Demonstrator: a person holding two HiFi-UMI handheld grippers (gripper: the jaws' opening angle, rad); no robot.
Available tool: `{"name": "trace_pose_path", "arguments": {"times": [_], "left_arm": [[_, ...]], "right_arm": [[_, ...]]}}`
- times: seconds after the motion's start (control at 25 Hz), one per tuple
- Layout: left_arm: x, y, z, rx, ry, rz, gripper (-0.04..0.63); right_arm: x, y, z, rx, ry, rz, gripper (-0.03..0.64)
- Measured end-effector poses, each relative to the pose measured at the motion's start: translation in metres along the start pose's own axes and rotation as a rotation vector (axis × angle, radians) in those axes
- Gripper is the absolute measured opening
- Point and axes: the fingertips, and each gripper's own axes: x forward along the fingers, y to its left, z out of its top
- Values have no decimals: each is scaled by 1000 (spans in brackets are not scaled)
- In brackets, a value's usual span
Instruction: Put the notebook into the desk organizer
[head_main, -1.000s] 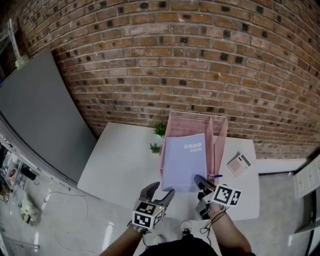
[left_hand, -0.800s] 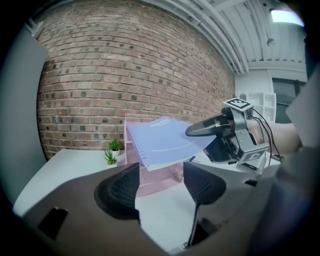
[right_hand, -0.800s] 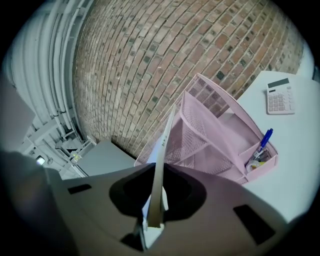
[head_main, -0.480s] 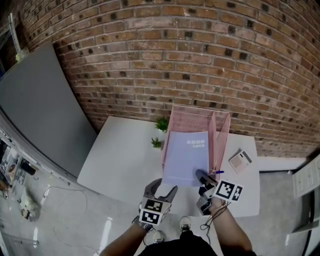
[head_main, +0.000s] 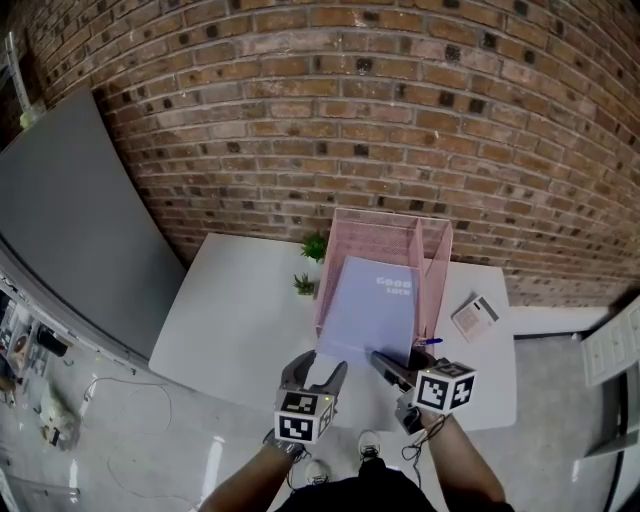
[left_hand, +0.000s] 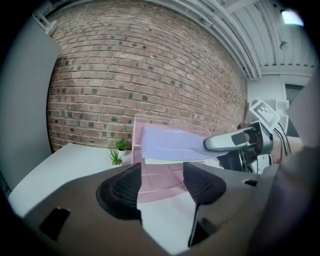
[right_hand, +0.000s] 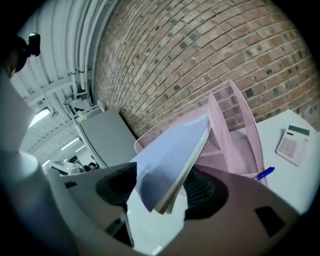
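Observation:
A lavender notebook leans tilted in the pink mesh desk organizer, its near edge sticking out over the front rim. My right gripper is at the notebook's near right corner. Its jaws are opening. In the right gripper view the notebook's corner sits between the pads of the right gripper with gaps on both sides. My left gripper hovers open and empty just left of it, short of the organizer. From the left gripper view the notebook shows side-on.
The white table stands against a brick wall. Two small green plants sit left of the organizer. A calculator and a blue pen lie to its right. A grey panel stands at the far left.
The notebook has slid further into the organizer. The right jaws, closed on its near corner before, have spread apart. The left gripper has stayed open and shifted slightly.

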Motion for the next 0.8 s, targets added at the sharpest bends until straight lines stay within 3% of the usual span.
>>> {"name": "trace_pose_path", "arguments": {"times": [0.32, 0.4, 0.6, 0.8], "left_arm": [[10, 5, 5, -32, 7, 13, 261], [14, 5, 7, -39, 8, 17, 261], [21, 7, 12, -71, 9, 27, 261], [26, 10, 14, -85, 12, 37, 261]], "right_arm": [[-15, 1, -17, -162, 43, -45, 307], [-19, -2, -14, -219, 23, -100, 302], [-35, -20, 2, -324, -84, -339, 288], [-33, -30, 10, -377, -92, -417, 335]]}}
